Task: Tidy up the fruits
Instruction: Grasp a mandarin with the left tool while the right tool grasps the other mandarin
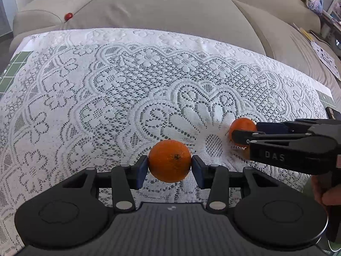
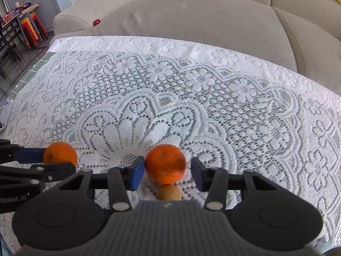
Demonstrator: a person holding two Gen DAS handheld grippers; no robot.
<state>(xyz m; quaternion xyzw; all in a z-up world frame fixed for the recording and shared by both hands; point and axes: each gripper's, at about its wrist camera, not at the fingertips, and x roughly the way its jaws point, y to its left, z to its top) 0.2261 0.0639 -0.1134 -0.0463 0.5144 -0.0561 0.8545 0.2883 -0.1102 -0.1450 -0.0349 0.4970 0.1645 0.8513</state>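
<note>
Between left hand-held gripper [image 1: 169, 166] pads | orange [image 1: 169, 163] clamped | navel toward camera

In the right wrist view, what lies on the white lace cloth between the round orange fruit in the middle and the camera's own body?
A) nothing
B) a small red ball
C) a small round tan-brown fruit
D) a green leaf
C: a small round tan-brown fruit sits on the white lace cloth, directly below the round orange fruit in the picture.
</note>
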